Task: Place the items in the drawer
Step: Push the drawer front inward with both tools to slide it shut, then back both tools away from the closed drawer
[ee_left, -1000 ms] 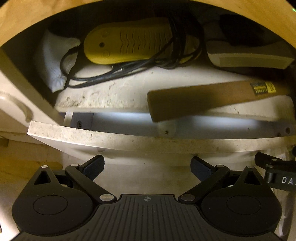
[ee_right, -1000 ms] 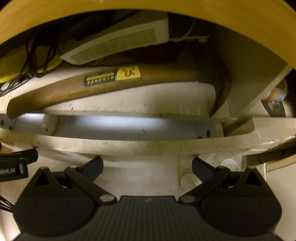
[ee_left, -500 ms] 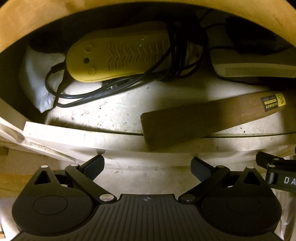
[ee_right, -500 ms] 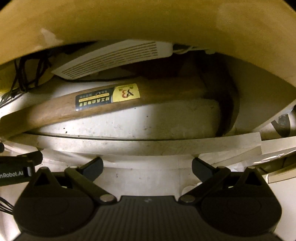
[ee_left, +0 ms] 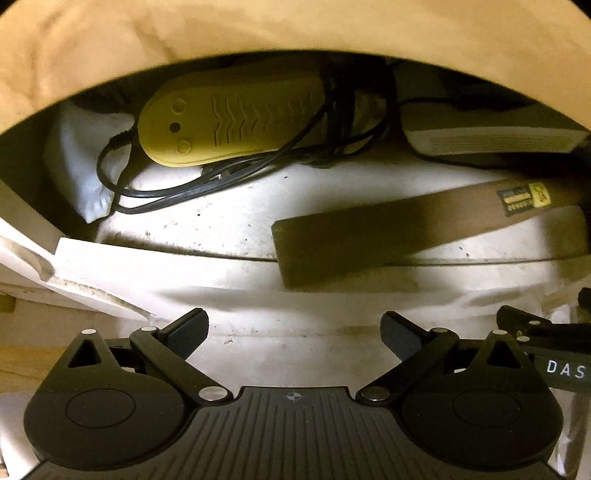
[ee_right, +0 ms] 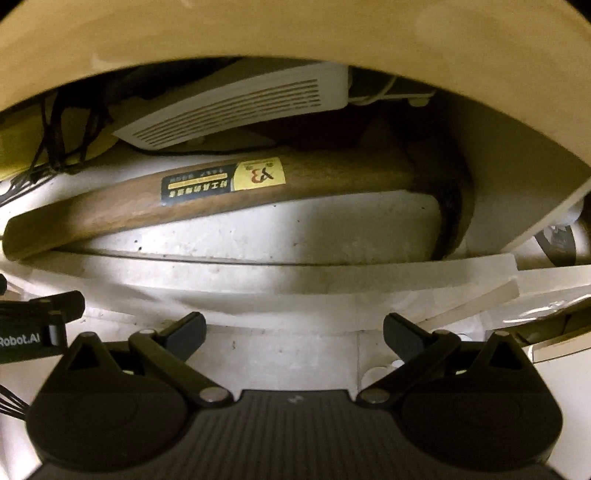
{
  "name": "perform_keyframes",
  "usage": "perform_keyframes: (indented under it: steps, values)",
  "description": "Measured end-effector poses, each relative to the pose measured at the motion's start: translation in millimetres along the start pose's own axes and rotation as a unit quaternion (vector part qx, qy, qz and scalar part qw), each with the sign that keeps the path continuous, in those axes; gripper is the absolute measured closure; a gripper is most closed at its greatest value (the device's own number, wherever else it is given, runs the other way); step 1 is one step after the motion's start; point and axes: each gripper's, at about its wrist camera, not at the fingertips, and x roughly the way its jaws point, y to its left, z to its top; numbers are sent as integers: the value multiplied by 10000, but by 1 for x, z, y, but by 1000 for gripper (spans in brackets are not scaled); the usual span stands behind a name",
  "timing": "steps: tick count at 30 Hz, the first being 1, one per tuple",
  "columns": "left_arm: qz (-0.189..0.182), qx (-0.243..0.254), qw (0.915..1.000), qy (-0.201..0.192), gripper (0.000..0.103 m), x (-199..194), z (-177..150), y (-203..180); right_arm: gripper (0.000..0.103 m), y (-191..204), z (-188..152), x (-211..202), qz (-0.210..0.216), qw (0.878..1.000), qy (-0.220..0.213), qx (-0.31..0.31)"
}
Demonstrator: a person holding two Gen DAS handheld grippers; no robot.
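A white drawer point(ee_left: 155, 266) point(ee_right: 332, 275) sits mostly under a tan tabletop. Inside lie a wooden-handled hammer point(ee_left: 388, 236) point(ee_right: 207, 199) with its dark head at the right, a yellow shoe-shaped device point(ee_left: 229, 118) wrapped in black cord point(ee_left: 173, 188), a white vented box point(ee_left: 491, 138) point(ee_right: 240, 107) and a white cloth point(ee_left: 85, 162). My left gripper point(ee_left: 293, 332) is open, empty, right at the drawer's front panel. My right gripper point(ee_right: 293, 332) is open and empty too, against the same front panel further right.
The tan tabletop edge point(ee_left: 184, 40) point(ee_right: 258, 29) overhangs the drawer closely. A white cabinet frame point(ee_right: 554, 280) flanks the drawer on the right, with another white panel point(ee_left: 22, 236) on the left. The other gripper's black body point(ee_left: 550, 350) shows at the frame edge.
The drawer has slid inward under the tabletop, and less of its interior shows. Both open grippers have moved forward with its front panel. The hammer and other items stayed put inside.
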Motion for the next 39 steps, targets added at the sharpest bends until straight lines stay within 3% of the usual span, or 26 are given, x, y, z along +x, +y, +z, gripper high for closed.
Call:
perform_keyframes:
  steps: [7, 18, 30, 39]
  values:
    - [213, 222, 9993, -233, 0, -24, -23, -10, 0, -1, -17, -19, 33, 9999, -108, 1]
    - [94, 11, 9986, -514, 0, -52, -52, 0, 0, -3, -41, -62, 139, 9991, -397, -2]
    - [-90, -116, 9963, -851, 0, -140, -99, -1, 0, -4, -79, -113, 252, 9963, -824, -54]
    - [-85, -160, 9934, -1132, 0, -179, -120, 7, 0, -6, -101, -152, 314, 9919, -1228, -78]
